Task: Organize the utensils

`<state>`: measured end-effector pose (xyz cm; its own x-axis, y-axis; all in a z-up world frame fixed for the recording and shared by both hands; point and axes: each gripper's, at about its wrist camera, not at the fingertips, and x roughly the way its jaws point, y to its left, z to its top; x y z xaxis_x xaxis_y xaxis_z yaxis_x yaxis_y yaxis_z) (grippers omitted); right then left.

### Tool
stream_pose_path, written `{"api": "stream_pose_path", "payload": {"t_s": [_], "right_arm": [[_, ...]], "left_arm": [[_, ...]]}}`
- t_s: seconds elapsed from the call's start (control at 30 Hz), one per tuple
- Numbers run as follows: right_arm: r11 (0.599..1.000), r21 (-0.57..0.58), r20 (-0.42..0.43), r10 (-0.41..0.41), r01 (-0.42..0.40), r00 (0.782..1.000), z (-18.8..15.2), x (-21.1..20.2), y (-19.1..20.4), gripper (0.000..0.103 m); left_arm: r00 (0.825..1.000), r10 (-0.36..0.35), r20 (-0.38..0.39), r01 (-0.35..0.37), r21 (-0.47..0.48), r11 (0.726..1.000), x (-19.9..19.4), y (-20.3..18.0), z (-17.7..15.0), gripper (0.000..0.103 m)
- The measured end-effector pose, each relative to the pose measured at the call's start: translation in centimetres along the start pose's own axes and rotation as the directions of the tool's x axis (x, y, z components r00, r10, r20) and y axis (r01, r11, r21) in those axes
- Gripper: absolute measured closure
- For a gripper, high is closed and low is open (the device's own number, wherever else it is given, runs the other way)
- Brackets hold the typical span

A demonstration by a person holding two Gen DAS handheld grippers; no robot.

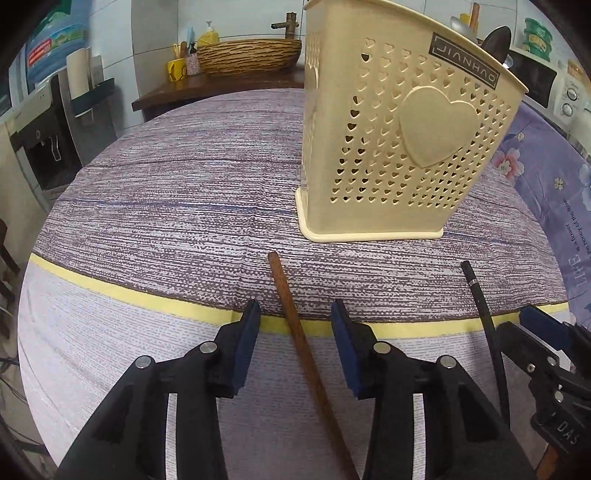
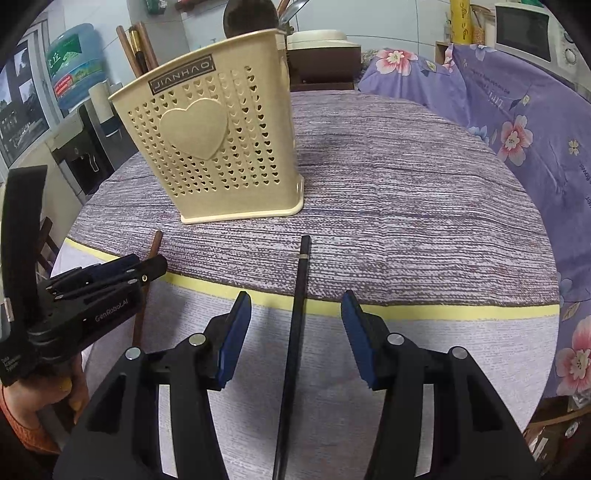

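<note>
A cream perforated utensil holder (image 1: pixel 399 147) with a heart stands on the table; it also shows in the right wrist view (image 2: pixel 221 147), with chopsticks and spoons sticking out of its top. A brown wooden chopstick (image 1: pixel 299 339) lies on the cloth between the fingers of my open left gripper (image 1: pixel 295 314). A black chopstick (image 2: pixel 295 332) lies between the fingers of my open right gripper (image 2: pixel 295 306); it also shows in the left wrist view (image 1: pixel 484 317). The jaws of both grippers stand apart and do not touch the chopsticks.
The round table has a purple striped cloth (image 2: pixel 406 206) with a yellow band (image 1: pixel 110 291). A floral purple cover (image 2: pixel 517 122) lies at the right. A woven bowl (image 1: pixel 251 55), a water dispenser (image 1: pixel 40 140) and a microwave (image 2: pixel 524 33) stand beyond the table.
</note>
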<state>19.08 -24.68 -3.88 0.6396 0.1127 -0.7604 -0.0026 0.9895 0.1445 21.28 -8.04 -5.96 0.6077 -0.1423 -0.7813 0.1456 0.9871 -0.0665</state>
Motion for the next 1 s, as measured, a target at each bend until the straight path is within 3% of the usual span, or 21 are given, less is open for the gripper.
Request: {"api": "stream_pose_path", "payload": {"t_s": [0.1, 0.47, 0.8, 1.0], "right_arm": [[1.0, -0.017, -0.028, -0.004, 0.004, 1.0, 0.5, 1.3, 0.4, 0.06], [0.999, -0.021, -0.057, -0.031, 0.03, 0.998, 2.6, 4.5, 0.5, 0.092], [0.999, -0.029, -0.044, -0.039, 0.038, 0.998, 2.3, 4.3, 0.7, 0.094], [1.0, 0.008, -0.023, 0.0, 0.0, 1.0, 2.1, 3.4, 0.0, 0.094]], "left_arm": [[1.0, -0.008, -0.002, 0.008, -0.001, 1.0, 0.2, 0.0, 0.2, 0.064], [1.0, -0.016, -0.011, 0.016, -0.004, 1.0, 1.3, -0.1, 1.7, 0.092], [1.0, -0.006, -0.008, 0.006, 0.001, 1.0, 1.2, -0.3, 1.6, 0.093], [0.999, -0.036, 0.012, 0.036, -0.012, 0.999, 0.2, -0.2, 1.7, 0.094]]}}
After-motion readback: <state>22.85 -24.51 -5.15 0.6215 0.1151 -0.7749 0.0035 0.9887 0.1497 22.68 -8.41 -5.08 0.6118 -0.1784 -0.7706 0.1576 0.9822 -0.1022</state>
